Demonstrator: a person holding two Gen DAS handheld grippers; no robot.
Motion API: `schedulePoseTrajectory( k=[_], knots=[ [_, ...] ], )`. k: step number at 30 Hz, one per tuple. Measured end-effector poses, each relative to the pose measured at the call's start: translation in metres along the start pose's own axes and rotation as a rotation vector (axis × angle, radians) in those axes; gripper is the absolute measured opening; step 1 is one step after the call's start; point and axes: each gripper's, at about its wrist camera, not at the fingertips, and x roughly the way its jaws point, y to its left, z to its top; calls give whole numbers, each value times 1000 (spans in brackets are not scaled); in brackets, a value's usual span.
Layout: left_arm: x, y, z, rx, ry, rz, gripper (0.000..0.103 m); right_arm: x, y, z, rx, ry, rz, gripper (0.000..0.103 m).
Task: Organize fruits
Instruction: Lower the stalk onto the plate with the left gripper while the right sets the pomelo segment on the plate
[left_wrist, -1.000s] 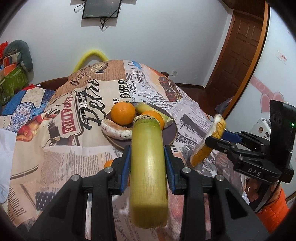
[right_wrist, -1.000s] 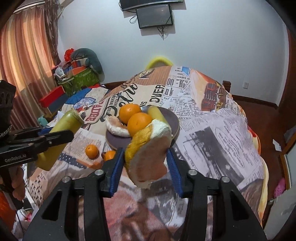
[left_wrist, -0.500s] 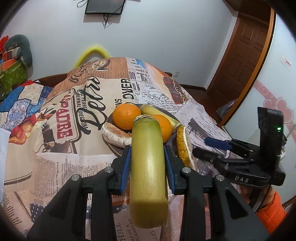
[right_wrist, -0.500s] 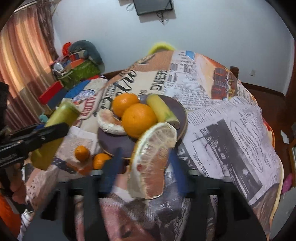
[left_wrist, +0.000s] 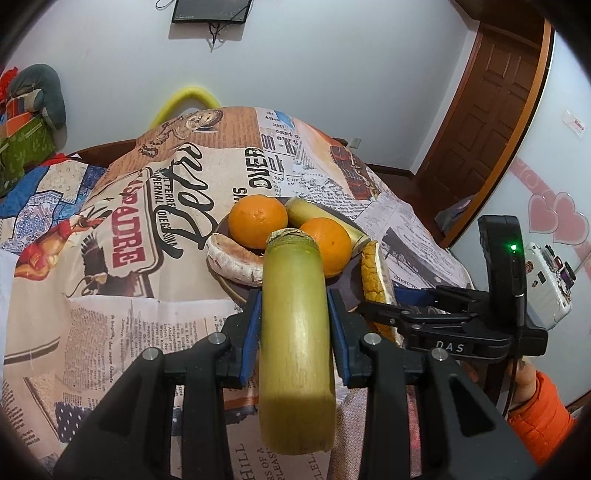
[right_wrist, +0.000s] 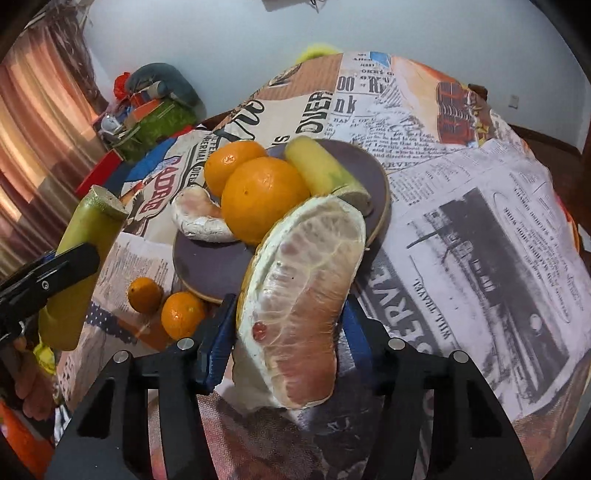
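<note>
A dark round plate (right_wrist: 218, 266) on the newspaper-print cloth holds two oranges (right_wrist: 264, 201), a yellow-green cane piece (right_wrist: 325, 171) and a pomelo wedge (right_wrist: 201, 218). My left gripper (left_wrist: 295, 308) is shut on a long yellow-green cane piece (left_wrist: 295, 350), held just short of the plate's near-left rim. My right gripper (right_wrist: 288, 326) is shut on a large peeled pomelo segment (right_wrist: 303, 295), whose tip hangs over the plate's near right edge. That segment also shows in the left wrist view (left_wrist: 373, 273).
Two small mandarins (right_wrist: 166, 304) lie on the cloth just left of the plate's near edge. The table drops off to the right towards a wooden door (left_wrist: 487, 110). Cluttered boxes and cushions (right_wrist: 155, 107) stand at the far left.
My right gripper has carried the pomelo segment forward and down to the plate's near right edge. My left gripper has moved closer to the plate with its cane piece.
</note>
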Motion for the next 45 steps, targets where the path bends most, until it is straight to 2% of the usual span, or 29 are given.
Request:
schedulePoseTrajectory(
  k=[5,9,14,20,35,40,45],
  knots=[
    [-3,1,0,-8,-8,4,34,-2,0,-2,-12,-15,-5,49],
    [-5,2,4,-11,-22,11,34,-15,7,-5,-47,-62,-30,48],
    [-4,0,15,-7,-47,15,34,-28,14,8,-79,-122,-53,48],
    [7,-2,34,-5,-67,11,34,-26,14,29,-94,-159,-74,48],
    [64,-3,50,-39,-12,12,34,5,-2,54,-117,-142,-133,48],
    [75,-4,47,-31,5,43,34,8,-8,56,-99,-123,-87,48],
    [85,-2,45,-37,33,51,34,8,-7,56,-113,-110,-78,51]
  ],
)
